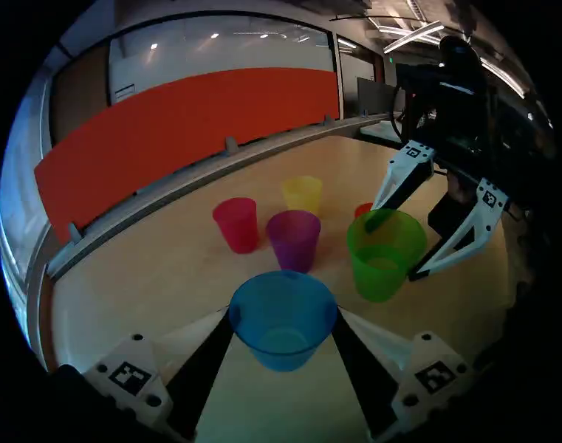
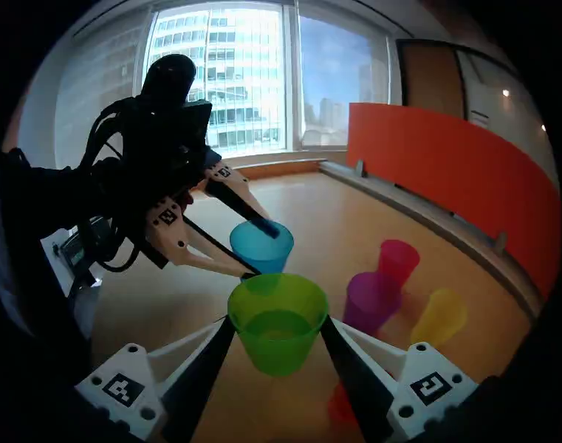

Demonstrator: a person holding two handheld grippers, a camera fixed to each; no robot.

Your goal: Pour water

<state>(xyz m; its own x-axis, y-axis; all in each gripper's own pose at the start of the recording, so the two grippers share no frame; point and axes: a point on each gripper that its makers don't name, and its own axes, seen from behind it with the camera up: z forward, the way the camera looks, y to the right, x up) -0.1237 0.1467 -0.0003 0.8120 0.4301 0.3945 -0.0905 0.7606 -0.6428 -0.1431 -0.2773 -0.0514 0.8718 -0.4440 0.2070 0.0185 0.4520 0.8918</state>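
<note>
The left hand-held gripper [image 1: 282, 314] is clamped on an upright blue cup [image 1: 283, 332], one finger pressing each side of it. The right hand-held gripper [image 2: 278, 321] grips an upright green cup [image 2: 278, 336] the same way, and this cup appears partly filled with water. The two held cups are near each other over the wooden desk [image 1: 170, 280], where a pink cup [image 1: 236, 224], a purple cup [image 1: 294, 240] and a yellow cup [image 1: 303, 193] stand close together beyond them.

Left claw [image 1: 283, 314] at lower centre, both fingers clamped on an upright translucent blue plastic cup [image 1: 283, 338], right claw [image 2: 278, 321] likewise gripping a translucent green plastic cup [image 2: 278, 343]
</note>
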